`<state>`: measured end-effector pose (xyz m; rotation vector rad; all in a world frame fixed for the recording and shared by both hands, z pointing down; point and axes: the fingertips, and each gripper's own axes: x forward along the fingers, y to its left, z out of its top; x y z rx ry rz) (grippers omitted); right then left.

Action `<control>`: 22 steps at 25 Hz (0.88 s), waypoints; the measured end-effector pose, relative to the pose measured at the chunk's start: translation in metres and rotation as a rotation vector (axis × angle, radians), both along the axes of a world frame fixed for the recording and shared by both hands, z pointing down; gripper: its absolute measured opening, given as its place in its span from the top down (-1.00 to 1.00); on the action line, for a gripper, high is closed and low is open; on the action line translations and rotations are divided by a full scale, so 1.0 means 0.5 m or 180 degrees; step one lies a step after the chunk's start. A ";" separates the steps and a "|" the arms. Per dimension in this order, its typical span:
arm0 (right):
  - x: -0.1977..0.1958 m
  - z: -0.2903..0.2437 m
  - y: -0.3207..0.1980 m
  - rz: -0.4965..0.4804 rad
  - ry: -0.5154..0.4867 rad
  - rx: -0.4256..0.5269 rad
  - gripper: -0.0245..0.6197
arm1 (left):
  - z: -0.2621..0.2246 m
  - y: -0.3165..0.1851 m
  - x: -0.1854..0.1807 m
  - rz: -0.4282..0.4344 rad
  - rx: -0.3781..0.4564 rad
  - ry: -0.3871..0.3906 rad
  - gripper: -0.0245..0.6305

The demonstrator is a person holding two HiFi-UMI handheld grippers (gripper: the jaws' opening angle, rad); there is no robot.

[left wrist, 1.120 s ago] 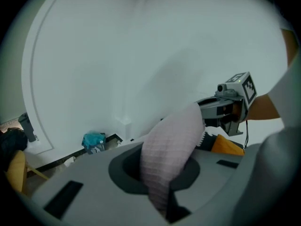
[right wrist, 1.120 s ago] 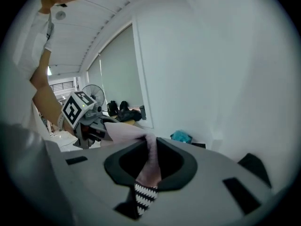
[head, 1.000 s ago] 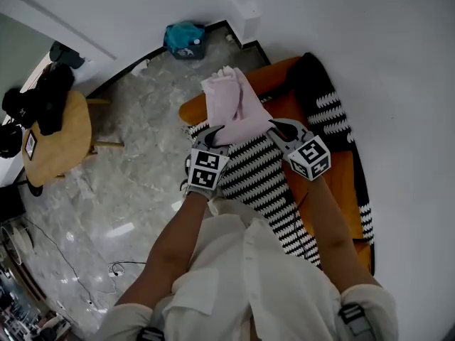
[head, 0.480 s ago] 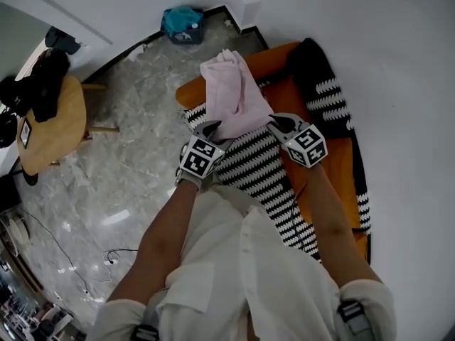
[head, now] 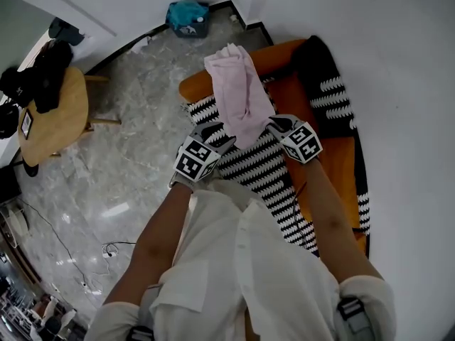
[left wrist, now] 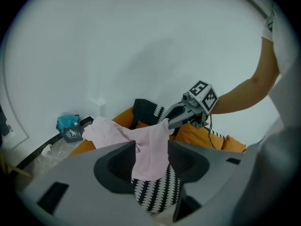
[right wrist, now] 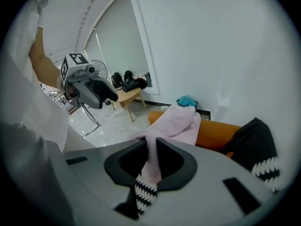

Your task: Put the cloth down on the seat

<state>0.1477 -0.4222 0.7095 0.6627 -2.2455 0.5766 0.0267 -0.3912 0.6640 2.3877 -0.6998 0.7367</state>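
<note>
A pale pink cloth [head: 238, 94] hangs over the orange seat [head: 334, 162] and its black-and-white zigzag throw [head: 263, 169]. The cloth's far end lies on the seat's armrest. My right gripper [head: 274, 125] is shut on the cloth's near right corner [right wrist: 151, 149]. My left gripper [head: 219, 136] sits just left of the cloth's near edge. Its jaws stand wide apart and are closing. In the left gripper view the cloth [left wrist: 146, 147] droops loosely in the gap between them, unpressed. That view also shows the right gripper [left wrist: 171, 121] pinching the cloth.
A round wooden table [head: 53, 126] with black things on it stands on the marble floor at the left. A teal bin [head: 188, 14] sits by the white wall, beyond the seat. A black cushion [head: 313, 66] lies at the seat's far end.
My left gripper has let go of the cloth and its jaws have spread. It has drawn slightly back to the left. The right gripper still holds its corner.
</note>
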 end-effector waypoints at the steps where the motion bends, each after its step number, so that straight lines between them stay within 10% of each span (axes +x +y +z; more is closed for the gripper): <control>1: 0.001 0.011 0.006 -0.0033 0.0063 -0.0028 0.75 | 0.001 0.001 -0.001 -0.0009 -0.0025 -0.0004 0.25; 22: 0.028 0.153 0.137 -0.0496 0.0898 -0.0444 0.61 | 0.011 0.037 0.018 0.0082 -0.0184 -0.0044 0.34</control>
